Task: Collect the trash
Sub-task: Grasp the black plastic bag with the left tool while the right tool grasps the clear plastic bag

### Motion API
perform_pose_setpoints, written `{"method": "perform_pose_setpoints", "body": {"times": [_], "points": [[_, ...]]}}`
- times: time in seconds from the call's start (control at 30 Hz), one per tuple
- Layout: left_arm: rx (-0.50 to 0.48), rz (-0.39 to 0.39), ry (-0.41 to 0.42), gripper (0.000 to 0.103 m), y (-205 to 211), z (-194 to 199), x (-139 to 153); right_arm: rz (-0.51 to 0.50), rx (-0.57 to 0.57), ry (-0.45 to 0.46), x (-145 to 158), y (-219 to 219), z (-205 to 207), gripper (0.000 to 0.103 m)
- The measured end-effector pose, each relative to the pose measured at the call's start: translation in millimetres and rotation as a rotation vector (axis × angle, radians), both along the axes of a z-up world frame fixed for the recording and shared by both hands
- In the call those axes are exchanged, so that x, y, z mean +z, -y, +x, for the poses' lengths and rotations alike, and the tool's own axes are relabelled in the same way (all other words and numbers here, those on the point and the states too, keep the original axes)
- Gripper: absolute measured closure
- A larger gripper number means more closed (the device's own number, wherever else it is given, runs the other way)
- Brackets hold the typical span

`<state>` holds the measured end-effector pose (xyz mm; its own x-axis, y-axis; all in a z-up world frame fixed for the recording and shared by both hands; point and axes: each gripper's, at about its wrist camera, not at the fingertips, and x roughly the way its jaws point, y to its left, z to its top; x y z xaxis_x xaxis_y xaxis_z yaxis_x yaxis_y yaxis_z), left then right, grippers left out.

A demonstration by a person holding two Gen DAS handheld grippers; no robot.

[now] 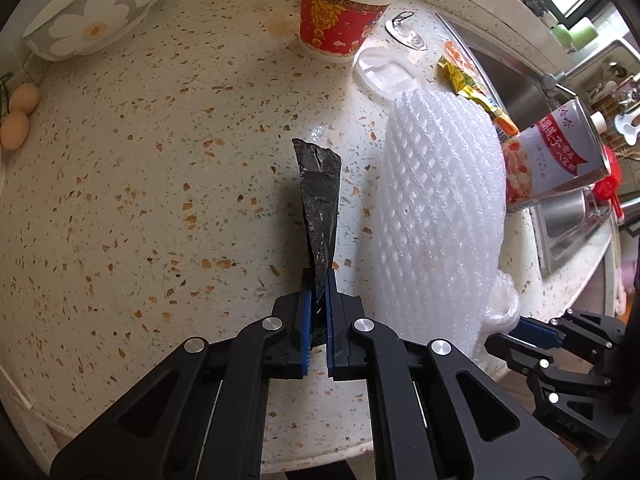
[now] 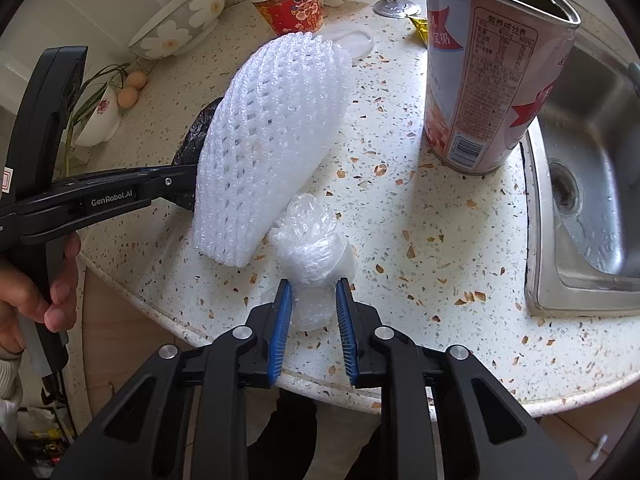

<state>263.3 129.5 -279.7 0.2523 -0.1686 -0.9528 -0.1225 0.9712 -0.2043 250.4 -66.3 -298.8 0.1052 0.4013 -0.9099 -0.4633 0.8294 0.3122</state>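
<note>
A black plastic scrap [image 1: 319,200] sticks up from the speckled counter [image 1: 160,200], and my left gripper [image 1: 319,280] is shut on its lower end. From the right wrist view this scrap [image 2: 196,136] peeks out behind a white foam fruit net [image 2: 268,140], with the left gripper's tool coming in from the left. The foam net [image 1: 436,208] lies just right of the scrap. My right gripper [image 2: 314,286] is shut on a crumpled clear plastic wrap [image 2: 310,240] near the counter's front edge. In the left wrist view the right gripper's fingers [image 1: 532,330] touch that wrap [image 1: 502,304].
A red paper cup [image 1: 340,12], a flowered bowl [image 1: 92,12], two eggs [image 1: 18,114], a clear lid [image 1: 384,74], a yellow snack wrapper [image 1: 476,92] and an open tin can [image 2: 488,76] stand around. A steel sink [image 2: 588,184] lies to the right. A person's hand [image 2: 36,280] holds the left tool.
</note>
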Motion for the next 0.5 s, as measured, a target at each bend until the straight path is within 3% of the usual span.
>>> {"method": "perform_pose_setpoints", "body": {"times": [0.13,0.5], "points": [[-0.001,0.007,0.012,0.103,-1.2,-10.1,8.7,0.017,-0.004,0.004,3.9,5.8,-4.5,0.092],[0.039,-0.005,0.094,0.103,-5.3,-43.8,46.6,0.081,0.024,0.055,28.0,23.6,-26.9,0.093]]}}
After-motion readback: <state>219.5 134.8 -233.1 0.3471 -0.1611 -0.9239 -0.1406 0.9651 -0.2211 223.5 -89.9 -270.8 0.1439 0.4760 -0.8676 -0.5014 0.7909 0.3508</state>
